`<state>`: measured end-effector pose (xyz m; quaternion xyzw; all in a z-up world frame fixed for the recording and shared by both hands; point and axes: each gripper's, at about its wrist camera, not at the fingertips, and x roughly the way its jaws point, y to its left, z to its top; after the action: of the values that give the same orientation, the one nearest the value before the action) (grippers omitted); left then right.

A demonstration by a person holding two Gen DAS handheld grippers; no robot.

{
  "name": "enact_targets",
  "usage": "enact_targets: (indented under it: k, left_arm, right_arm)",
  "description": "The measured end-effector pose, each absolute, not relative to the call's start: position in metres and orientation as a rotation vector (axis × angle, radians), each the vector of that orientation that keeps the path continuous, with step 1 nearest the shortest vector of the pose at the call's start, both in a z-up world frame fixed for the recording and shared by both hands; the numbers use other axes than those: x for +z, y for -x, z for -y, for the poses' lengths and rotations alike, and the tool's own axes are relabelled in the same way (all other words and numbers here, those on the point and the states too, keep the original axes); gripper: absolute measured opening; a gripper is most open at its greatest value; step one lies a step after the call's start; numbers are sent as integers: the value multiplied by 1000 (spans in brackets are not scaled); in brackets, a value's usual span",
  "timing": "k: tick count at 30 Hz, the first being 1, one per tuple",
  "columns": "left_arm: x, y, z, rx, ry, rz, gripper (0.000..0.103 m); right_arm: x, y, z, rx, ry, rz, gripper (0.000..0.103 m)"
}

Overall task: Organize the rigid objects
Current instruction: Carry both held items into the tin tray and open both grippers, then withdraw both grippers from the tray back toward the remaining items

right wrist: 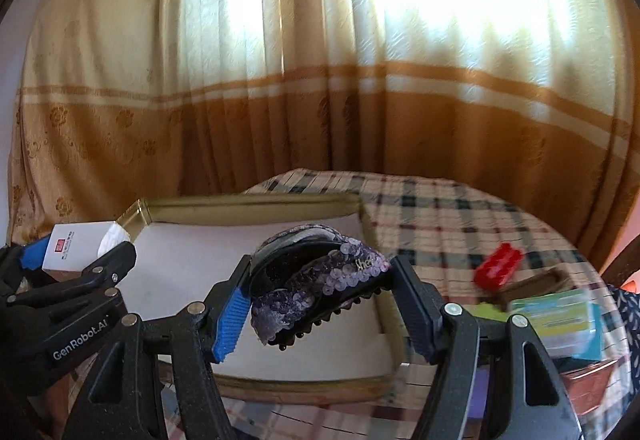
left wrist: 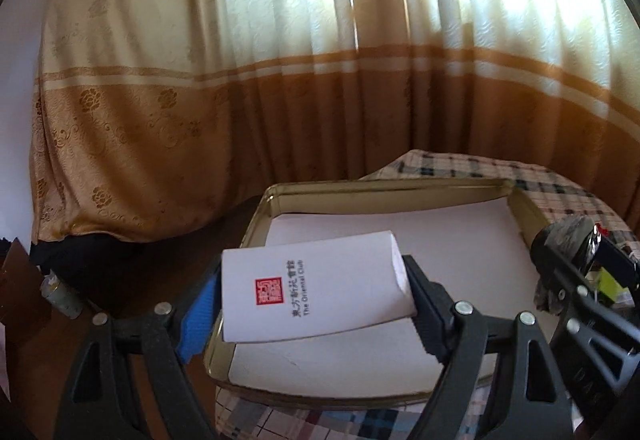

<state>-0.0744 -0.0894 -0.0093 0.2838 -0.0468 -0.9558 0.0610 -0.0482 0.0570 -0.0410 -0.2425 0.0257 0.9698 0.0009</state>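
A white box [left wrist: 316,286] with a red seal is clamped between the fingers of the left gripper [left wrist: 316,300] and is held over the near left corner of a gold tin [left wrist: 280,195]; the tin is lined in white and is set on the checked tabletop [right wrist: 440,215]; a sequined hair clip [right wrist: 316,280] is gripped by the fingers of the right gripper [right wrist: 320,296] above the tin's near right part; a red piece [right wrist: 498,264] and a green box [right wrist: 560,316] are seen on the tabletop to the right; a curtain [right wrist: 280,79] is hung behind.
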Motion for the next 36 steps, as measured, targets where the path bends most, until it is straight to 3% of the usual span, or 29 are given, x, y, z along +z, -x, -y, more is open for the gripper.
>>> enact_targets:
  k: [11,13,15,18,36]
  left_arm:
    - [-27,83,92,-2828,-908,154,86]
    - [-27,84,94,-2826,-904,138,87]
    - [-27,84,95,-2832,-909,127,93]
    - [-27,84,98,-2814,-916,112,103]
    - [-21,55,86,-2874,-809,0,103]
  right_arm:
    - [-51,57,-55,3082,826,-100,70]
    - [-50,55,-50,3099,822,-67,73]
    - [-49,53,-47,3116,809,-46,87]
    - [-46,48,-47,3130,773,-47,91]
    - [-15,-18,-93,2893,257,-141,91]
